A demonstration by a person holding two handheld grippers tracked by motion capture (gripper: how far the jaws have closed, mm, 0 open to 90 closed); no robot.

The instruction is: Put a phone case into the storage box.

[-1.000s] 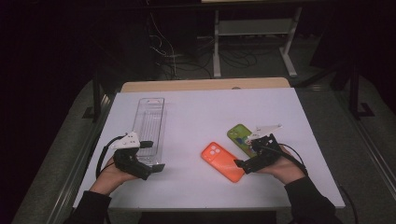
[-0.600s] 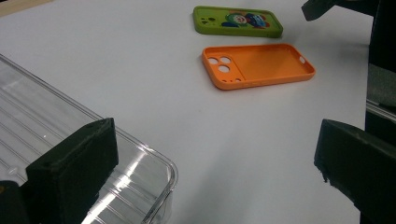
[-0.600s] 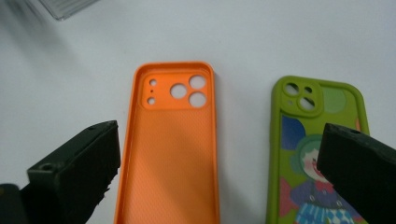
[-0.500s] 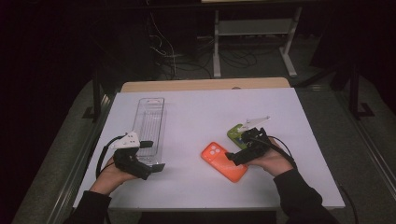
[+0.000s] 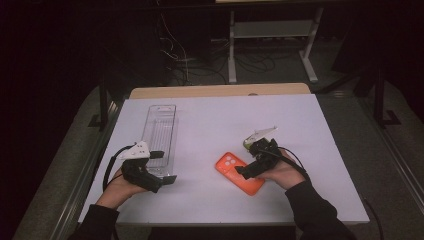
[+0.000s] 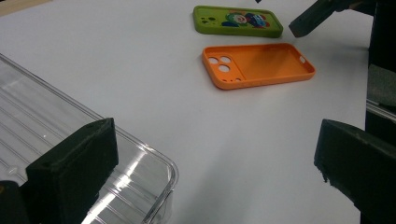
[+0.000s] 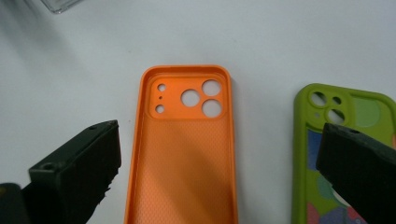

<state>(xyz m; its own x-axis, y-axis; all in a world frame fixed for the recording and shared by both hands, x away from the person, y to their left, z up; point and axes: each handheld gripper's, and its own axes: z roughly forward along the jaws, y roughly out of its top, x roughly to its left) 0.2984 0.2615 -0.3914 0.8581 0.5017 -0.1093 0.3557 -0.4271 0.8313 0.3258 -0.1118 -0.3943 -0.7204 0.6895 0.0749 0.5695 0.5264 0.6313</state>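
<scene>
Right gripper (image 7: 217, 172) is hovering over the orange phone case (image 7: 184, 154), jaws spread wide either side of it, not touching; left gripper (image 6: 210, 172) is gaping too.

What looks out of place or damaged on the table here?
Nothing stands out. The orange phone case lies open side up, intact, beside the green phone case. The clear plastic tray sits flat, and the right claw hangs open over the orange case.
</scene>
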